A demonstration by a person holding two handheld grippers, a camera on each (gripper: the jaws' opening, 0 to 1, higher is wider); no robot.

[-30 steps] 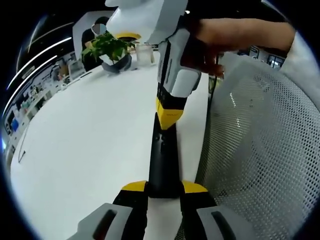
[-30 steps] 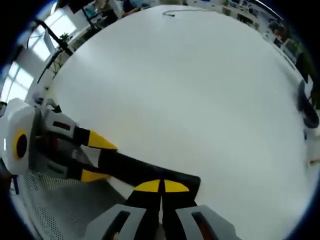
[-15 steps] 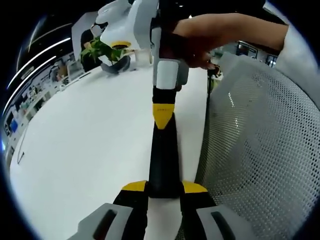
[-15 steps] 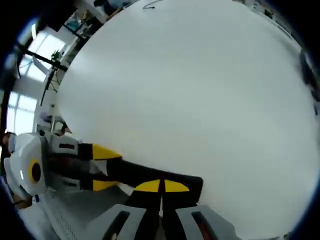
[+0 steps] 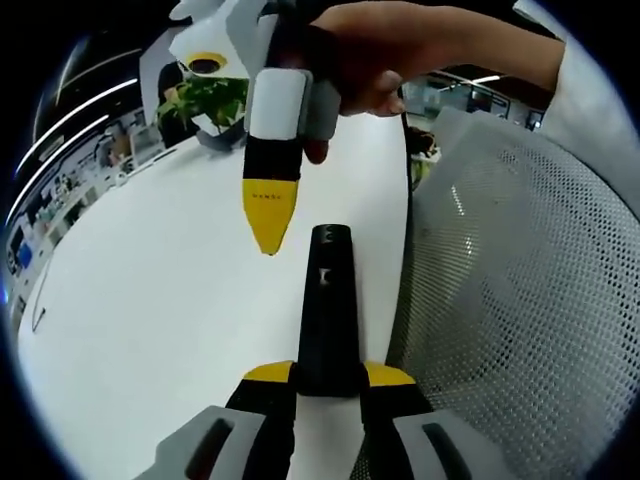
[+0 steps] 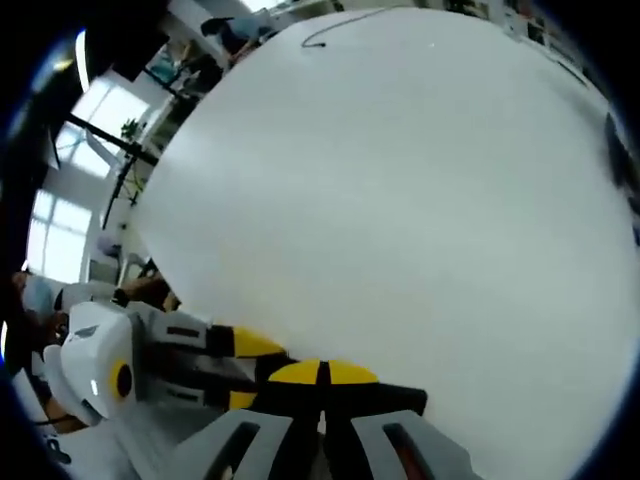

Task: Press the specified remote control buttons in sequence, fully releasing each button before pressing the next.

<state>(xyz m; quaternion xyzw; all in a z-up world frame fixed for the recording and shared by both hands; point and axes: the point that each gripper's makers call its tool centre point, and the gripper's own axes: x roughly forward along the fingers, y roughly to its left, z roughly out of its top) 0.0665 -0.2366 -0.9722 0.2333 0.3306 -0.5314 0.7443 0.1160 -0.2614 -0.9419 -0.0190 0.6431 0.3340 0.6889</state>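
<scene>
Presently on record:

Remote control [image 5: 325, 310]: black, slim, long. Its near end is pinched between the yellow-tipped jaws of the left gripper [image 5: 329, 375]; its far end points away over the white worktop [image 5: 150, 270], close to the worktop's edge. Small pale marks on its upper face are too small to read. In the right gripper view the same remote [image 6: 385, 398] shows as a dark bar lying across the frame just beyond the jaws.

Right gripper [image 5: 268, 235]: in the left gripper view, held from above by a hand [image 5: 365, 55], yellow tip pointing down, just left of the remote's far end and apart from it. Faint lettering on the yellow part, not legible. In its own view the right gripper's jaws are pressed together, nothing between them.

Potted plant [image 5: 205, 95]: green leaves, at the far end of the worktop.

Mesh chair back [image 5: 510, 300]: white, perforated, beside the worktop edge.
</scene>
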